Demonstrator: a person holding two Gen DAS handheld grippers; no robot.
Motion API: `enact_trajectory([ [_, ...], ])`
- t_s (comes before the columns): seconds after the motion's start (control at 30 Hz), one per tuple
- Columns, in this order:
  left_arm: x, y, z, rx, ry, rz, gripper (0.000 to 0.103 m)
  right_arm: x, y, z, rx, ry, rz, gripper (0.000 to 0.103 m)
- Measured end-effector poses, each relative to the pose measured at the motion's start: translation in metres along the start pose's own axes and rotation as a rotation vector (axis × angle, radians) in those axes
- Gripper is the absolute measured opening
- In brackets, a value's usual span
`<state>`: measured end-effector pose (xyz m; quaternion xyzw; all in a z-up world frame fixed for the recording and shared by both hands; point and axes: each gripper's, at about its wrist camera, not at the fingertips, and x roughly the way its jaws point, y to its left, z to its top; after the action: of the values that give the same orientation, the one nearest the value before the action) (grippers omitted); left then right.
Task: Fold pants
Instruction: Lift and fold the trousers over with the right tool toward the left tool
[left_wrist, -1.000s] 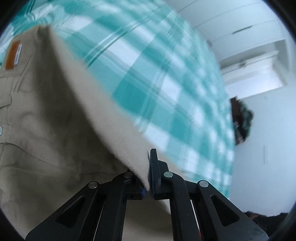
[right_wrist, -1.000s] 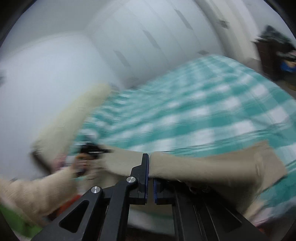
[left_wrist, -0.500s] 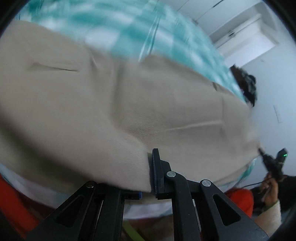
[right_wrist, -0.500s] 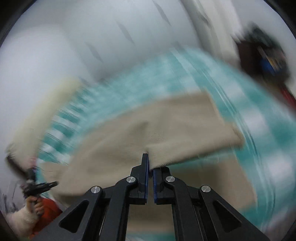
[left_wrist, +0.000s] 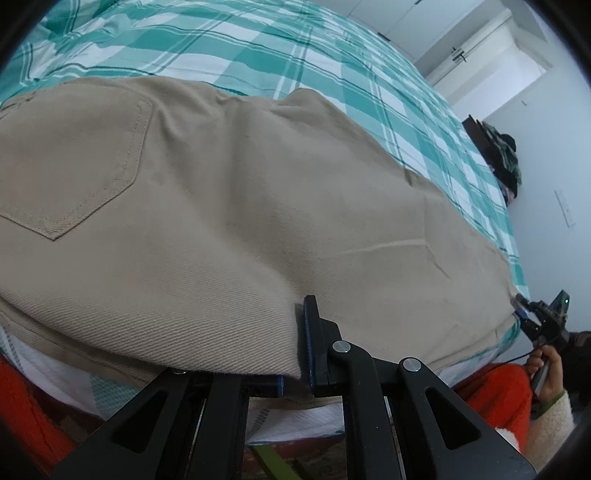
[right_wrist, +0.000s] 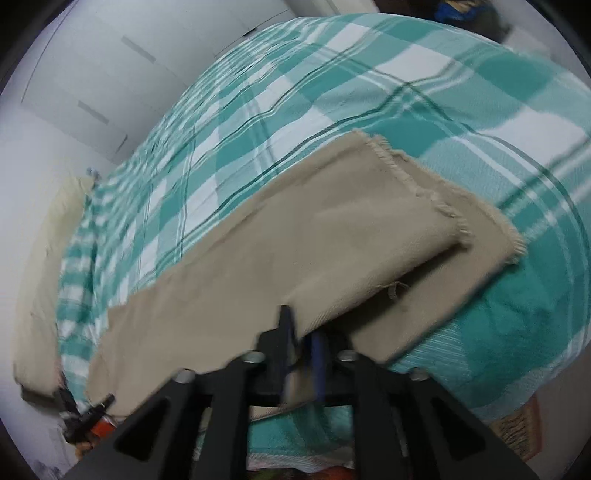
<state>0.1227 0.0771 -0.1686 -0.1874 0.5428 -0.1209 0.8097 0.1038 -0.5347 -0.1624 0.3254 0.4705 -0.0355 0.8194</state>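
Note:
The beige pants (left_wrist: 229, 206) lie folded lengthwise, one leg on the other, along the near edge of the bed. A back pocket (left_wrist: 74, 162) shows at the left in the left wrist view. My left gripper (left_wrist: 295, 350) is shut on the pants' near edge at the seat end. In the right wrist view the pants (right_wrist: 280, 254) stretch left, with the frayed leg hems (right_wrist: 443, 210) at the right. My right gripper (right_wrist: 299, 332) is shut on the top leg's near edge and holds it slightly lifted. The right gripper also shows far right in the left wrist view (left_wrist: 532, 314).
A teal and white checked bedspread (left_wrist: 332, 59) covers the bed (right_wrist: 369, 88). A cream pillow (right_wrist: 48, 243) lies at the bed's left end. White wardrobe doors (right_wrist: 110, 55) stand behind. A dark pile of things (left_wrist: 502, 158) sits by the far wall. The person's orange clothing (left_wrist: 491, 391) is below.
Both grippers have carried one pant leg over onto the other and lowered it to the bed. The pants now lie flat, folded in half lengthwise. Both grippers stay shut on the cloth.

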Motion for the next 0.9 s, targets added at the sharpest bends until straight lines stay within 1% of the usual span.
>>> enact_trajectory([
  [0.03,0.002,-0.002,0.001,0.002,0.0,0.002,0.007,-0.004,-0.006,0.001,0.034,-0.021,0.035,0.038],
  [0.07,0.002,-0.003,0.001,0.004,0.0,0.003,0.007,-0.009,-0.009,0.0,0.062,-0.041,0.064,0.044],
  [0.13,0.001,-0.003,0.001,0.006,-0.001,0.003,0.007,-0.012,-0.022,0.003,0.135,-0.085,0.1,0.043],
  [0.17,0.0,-0.003,0.002,0.004,0.001,0.002,0.007,-0.012,-0.028,0.005,0.167,-0.097,0.113,0.03],
  [0.2,-0.004,-0.003,0.001,-0.001,0.002,-0.002,0.007,-0.012,-0.03,0.006,0.182,-0.107,0.096,0.015],
  [0.23,-0.008,-0.005,0.001,-0.008,-0.003,-0.015,0.006,-0.013,-0.031,0.008,0.188,-0.116,0.063,0.003],
  [0.3,-0.024,-0.014,0.001,0.017,-0.027,-0.038,0.006,-0.018,-0.026,0.01,0.165,-0.14,0.026,0.003],
  [0.33,-0.028,-0.02,0.0,0.04,-0.031,-0.034,0.006,-0.025,-0.018,0.01,0.121,-0.168,-0.006,0.003],
  [0.4,-0.026,-0.023,-0.004,0.058,-0.016,-0.031,0.006,-0.036,-0.007,0.009,0.066,-0.205,-0.05,0.003],
  [0.43,-0.018,-0.022,-0.007,0.066,0.006,-0.013,0.006,-0.037,-0.005,0.008,0.054,-0.206,-0.081,0.003],
  [0.5,-0.004,-0.018,-0.011,0.066,0.045,0.012,0.006,-0.032,-0.012,0.006,0.076,-0.18,-0.113,0.003],
  [0.53,0.003,-0.015,-0.013,0.056,0.055,0.013,0.006,-0.029,-0.017,0.005,0.1,-0.163,-0.119,0.003],
  [0.6,0.005,-0.016,-0.011,0.06,0.056,0.017,0.006,-0.025,-0.025,0.005,0.125,-0.145,-0.129,0.003],
  [0.67,0.003,-0.02,-0.011,0.086,0.051,0.03,0.006,-0.023,-0.023,0.005,0.115,-0.137,-0.152,0.003],
  [0.8,0.003,-0.022,-0.012,0.099,0.047,0.039,0.007,-0.023,-0.019,0.005,0.085,-0.143,-0.188,0.003],
  [0.83,0.004,-0.022,-0.011,0.099,0.05,0.04,0.007,-0.023,-0.019,0.004,0.084,-0.143,-0.191,0.003],
  [0.9,0.001,-0.022,-0.011,0.092,0.056,0.044,0.014,-0.024,-0.018,0.004,0.082,-0.147,-0.202,0.004],
])
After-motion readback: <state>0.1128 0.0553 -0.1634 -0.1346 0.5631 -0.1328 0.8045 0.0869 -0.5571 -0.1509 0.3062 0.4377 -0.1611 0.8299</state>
